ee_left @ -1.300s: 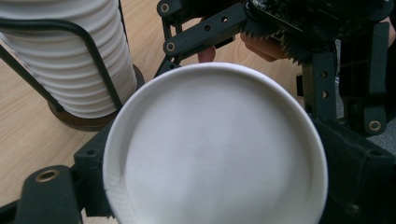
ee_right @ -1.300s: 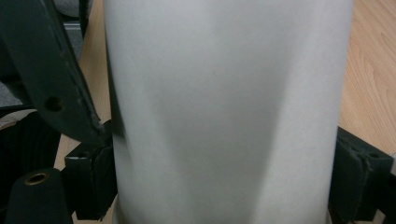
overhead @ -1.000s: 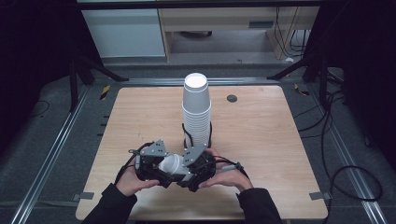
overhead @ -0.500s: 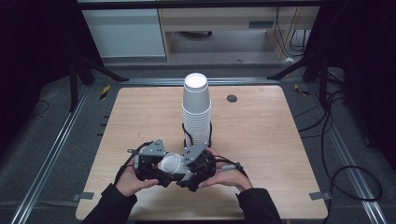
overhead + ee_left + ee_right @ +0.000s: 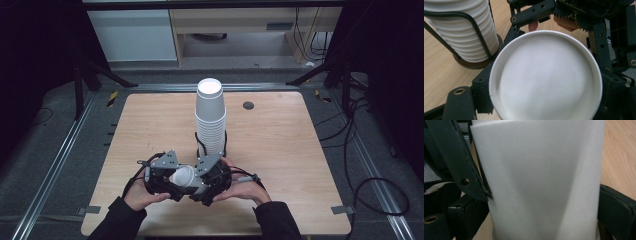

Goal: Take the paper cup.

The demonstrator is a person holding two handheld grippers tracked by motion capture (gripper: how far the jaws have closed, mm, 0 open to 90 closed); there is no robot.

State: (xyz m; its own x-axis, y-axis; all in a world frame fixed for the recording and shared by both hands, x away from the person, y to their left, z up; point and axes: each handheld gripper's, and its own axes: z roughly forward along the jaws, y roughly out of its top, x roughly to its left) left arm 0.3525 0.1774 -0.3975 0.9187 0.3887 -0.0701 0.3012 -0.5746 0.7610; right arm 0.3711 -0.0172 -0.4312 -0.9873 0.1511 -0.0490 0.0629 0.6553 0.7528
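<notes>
Paper cup [image 5: 183, 176] pinched between both: left hand-held gripper [image 5: 161, 176] just closed onto it, right hand-held gripper [image 5: 210, 175] clamps its wall. Near bench [image 5: 280, 150] front edge, cup stack [image 5: 210, 117] just behind; sides open.

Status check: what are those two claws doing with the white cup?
Both grippers, left and right, meet at the loose cup. Left jaws just closing. Cup stack stands behind.
</notes>
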